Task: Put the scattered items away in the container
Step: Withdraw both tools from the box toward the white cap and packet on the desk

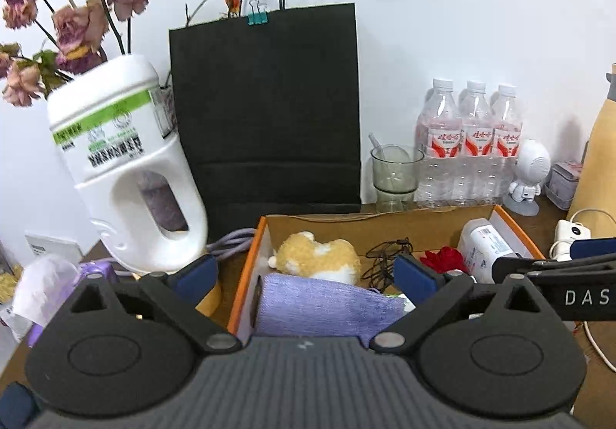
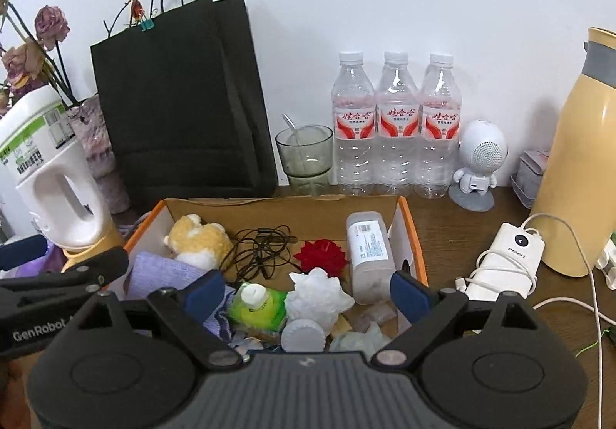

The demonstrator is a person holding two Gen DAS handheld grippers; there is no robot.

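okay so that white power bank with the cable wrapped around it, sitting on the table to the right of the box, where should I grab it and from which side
Judging by the right wrist view, grip the power bank across its narrow width, near the middle, coming down from above. It lies flat on the table, long axis running away from the camera, so its two long edges are exposed. The wrapped cable crosses the body there; closing over it should keep it bundled. The right gripper is open and nearest.

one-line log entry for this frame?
left gripper: open, empty | right gripper: open, empty | box: holds plush toy, cable, bow
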